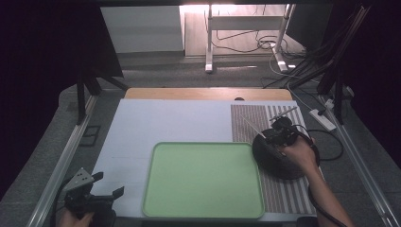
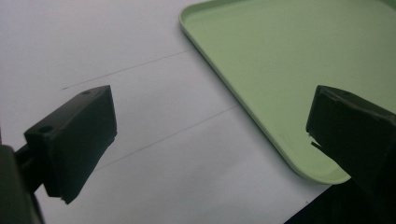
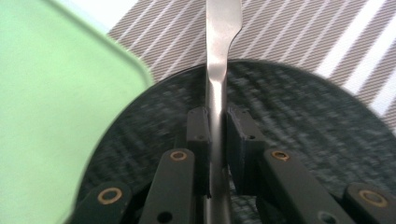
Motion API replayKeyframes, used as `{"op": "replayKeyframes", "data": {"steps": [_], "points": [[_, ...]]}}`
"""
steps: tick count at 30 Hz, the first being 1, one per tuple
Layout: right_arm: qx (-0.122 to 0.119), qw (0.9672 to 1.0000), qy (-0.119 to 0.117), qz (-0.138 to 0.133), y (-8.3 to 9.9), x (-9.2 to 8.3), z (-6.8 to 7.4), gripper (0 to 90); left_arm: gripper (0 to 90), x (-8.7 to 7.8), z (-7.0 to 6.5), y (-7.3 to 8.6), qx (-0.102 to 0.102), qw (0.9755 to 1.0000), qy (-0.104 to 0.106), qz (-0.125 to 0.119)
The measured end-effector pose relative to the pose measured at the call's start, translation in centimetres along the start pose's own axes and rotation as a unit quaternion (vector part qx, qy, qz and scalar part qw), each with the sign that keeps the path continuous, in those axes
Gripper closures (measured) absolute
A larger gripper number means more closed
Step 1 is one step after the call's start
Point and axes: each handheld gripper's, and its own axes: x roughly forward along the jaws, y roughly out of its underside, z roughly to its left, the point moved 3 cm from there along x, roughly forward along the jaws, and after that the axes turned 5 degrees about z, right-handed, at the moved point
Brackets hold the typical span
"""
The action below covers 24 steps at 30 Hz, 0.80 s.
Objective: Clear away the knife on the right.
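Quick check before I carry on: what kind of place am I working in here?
Probably a lab recording rig, not a home: a framed table set with a green tray, dark plate and striped mat, cables trailing on the floor.

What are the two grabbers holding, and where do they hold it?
The right gripper pinches a metal utensil by its handle. The left gripper is open, holding nothing.

At the centre of the high view you have a plain pale green tray [image 1: 203, 180] on a white sheet [image 1: 156, 124]. To its right, a mat [image 1: 283, 191] striped brown and white carries a dark, finely mottled plate [image 3: 299, 116]. The utensil [image 3: 219, 56] is silver. Both grippers' jaws are black.
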Motion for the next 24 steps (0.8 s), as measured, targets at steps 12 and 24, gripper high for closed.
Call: {"op": "replayKeyframes", "data": {"steps": [12,24], "points": [[-0.015,0.9995,-0.027,0.002,1.8,-0.3,4.4,79.9,2.6,0.0,0.0,0.0,0.000,1.0000,0.002,-0.002],[-0.025,0.9983,-0.051,0.011,3.8,-0.5,9.1,80.0,2.6,0.0,0.0,0.0,0.000,1.0000,0.002,-0.002]]}}
